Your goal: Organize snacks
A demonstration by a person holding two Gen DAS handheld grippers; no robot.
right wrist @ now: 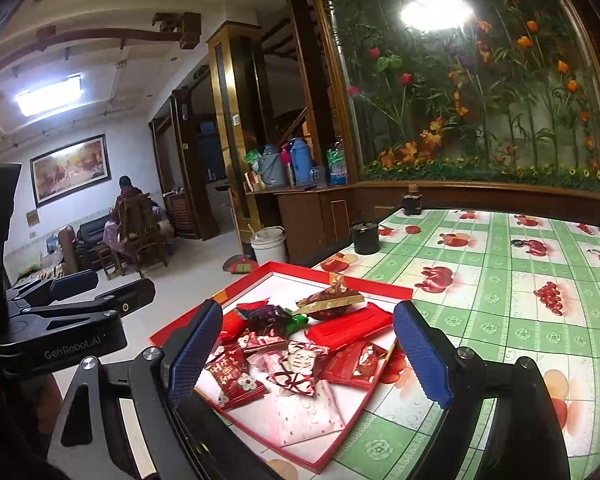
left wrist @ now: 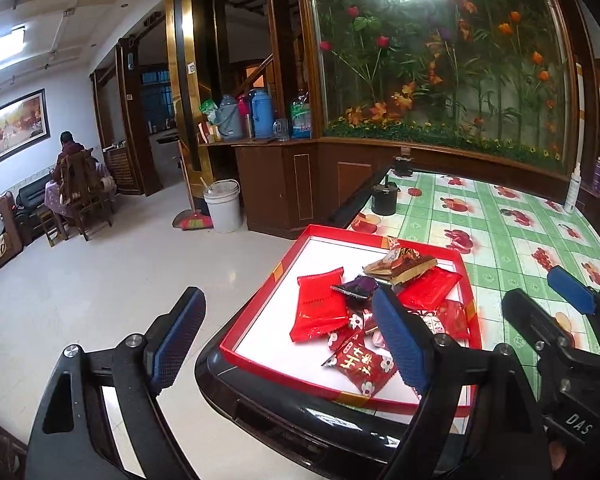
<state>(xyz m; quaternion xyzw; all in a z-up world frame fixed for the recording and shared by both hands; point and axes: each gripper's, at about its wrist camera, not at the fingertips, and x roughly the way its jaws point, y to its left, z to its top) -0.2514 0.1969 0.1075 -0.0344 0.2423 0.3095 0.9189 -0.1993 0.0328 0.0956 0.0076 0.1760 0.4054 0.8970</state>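
The left gripper (left wrist: 288,340) hangs with its jaws spread wide and nothing between them, at the near left corner of the red tray (left wrist: 260,292); the right gripper (right wrist: 308,348) is likewise released and empty, above the tray's near edge; the snacks (right wrist: 296,344) lie heaped inside the tray; beyond the tray, on the green tablecloth (right wrist: 500,312), stands a black cup (right wrist: 365,237).

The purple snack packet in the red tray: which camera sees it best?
The right wrist view: the purple snack packet lies unobstructed between the fingers. In the left wrist view it shows too, smaller, partly behind a finger.
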